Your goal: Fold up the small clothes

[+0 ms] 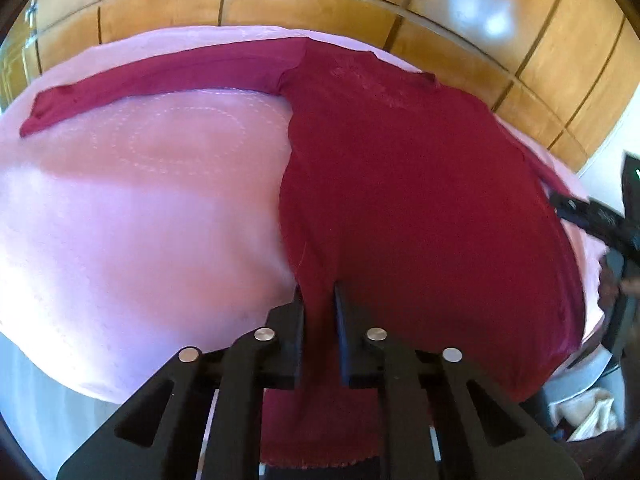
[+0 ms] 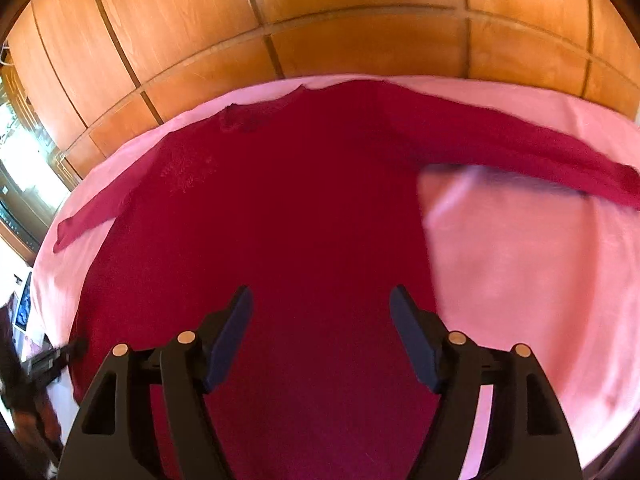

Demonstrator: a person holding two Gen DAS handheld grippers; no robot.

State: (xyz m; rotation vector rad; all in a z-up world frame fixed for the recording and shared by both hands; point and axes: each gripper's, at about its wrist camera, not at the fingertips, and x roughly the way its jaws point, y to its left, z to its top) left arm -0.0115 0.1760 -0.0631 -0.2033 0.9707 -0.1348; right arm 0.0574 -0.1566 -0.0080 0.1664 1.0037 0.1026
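A dark red long-sleeved top (image 1: 400, 184) lies spread on a pink bedspread (image 1: 140, 208), one sleeve (image 1: 160, 80) stretched out to the left. My left gripper (image 1: 319, 300) is shut on the top's bottom hem near its left corner; the hem hangs down between the fingers. In the right wrist view the same top (image 2: 288, 200) fills the middle, with its sleeves out to both sides. My right gripper (image 2: 320, 304) is open and empty, held over the top's lower part. It also shows at the right edge of the left wrist view (image 1: 580, 212).
Wooden wardrobe doors (image 1: 320, 4) stand behind the bed and also show in the right wrist view (image 2: 320, 28). Pink bedspread (image 2: 520, 260) lies bare to the right of the top. A light cloth (image 1: 588, 416) lies on the floor at the lower right.
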